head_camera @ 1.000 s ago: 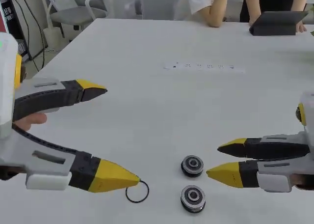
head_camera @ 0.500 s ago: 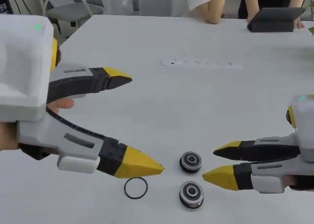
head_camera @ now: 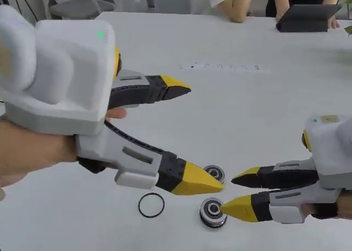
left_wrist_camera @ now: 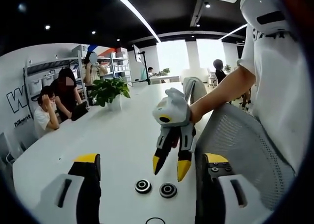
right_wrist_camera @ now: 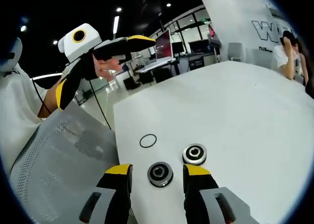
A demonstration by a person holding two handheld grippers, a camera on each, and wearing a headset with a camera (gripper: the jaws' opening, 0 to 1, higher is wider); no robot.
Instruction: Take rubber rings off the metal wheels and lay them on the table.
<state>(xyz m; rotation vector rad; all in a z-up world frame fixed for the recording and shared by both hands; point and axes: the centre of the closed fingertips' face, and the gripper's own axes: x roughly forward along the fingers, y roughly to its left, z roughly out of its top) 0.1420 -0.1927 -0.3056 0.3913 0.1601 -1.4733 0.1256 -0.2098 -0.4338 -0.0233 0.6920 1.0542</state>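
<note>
Two metal wheels with dark rims lie on the white table [head_camera: 264, 113]: a far wheel [head_camera: 215, 172] half hidden under my left gripper's lower jaw, and a near wheel [head_camera: 212, 211]. A loose black rubber ring [head_camera: 151, 205] lies flat to their left. My left gripper [head_camera: 198, 136] hovers wide open above the wheels. My right gripper [head_camera: 231, 192] is open, its lower tip at the near wheel. In the right gripper view the near wheel [right_wrist_camera: 160, 173] lies just ahead of the open jaws, with the far wheel [right_wrist_camera: 195, 154] and ring [right_wrist_camera: 147, 140] beyond. In the left gripper view both wheels [left_wrist_camera: 143, 186] [left_wrist_camera: 168, 190] lie under the right gripper [left_wrist_camera: 169, 167].
A white power strip [head_camera: 225, 67] lies mid-table. A dark tablet [head_camera: 305, 17] and people's arms are at the far edge, with chairs [head_camera: 71, 6] beyond the far left corner. A potted plant [left_wrist_camera: 110, 90] stands on the table's far end.
My left gripper has moved right and away from the ring, which stays flat on the table. My right gripper has edged in towards the near wheel.
</note>
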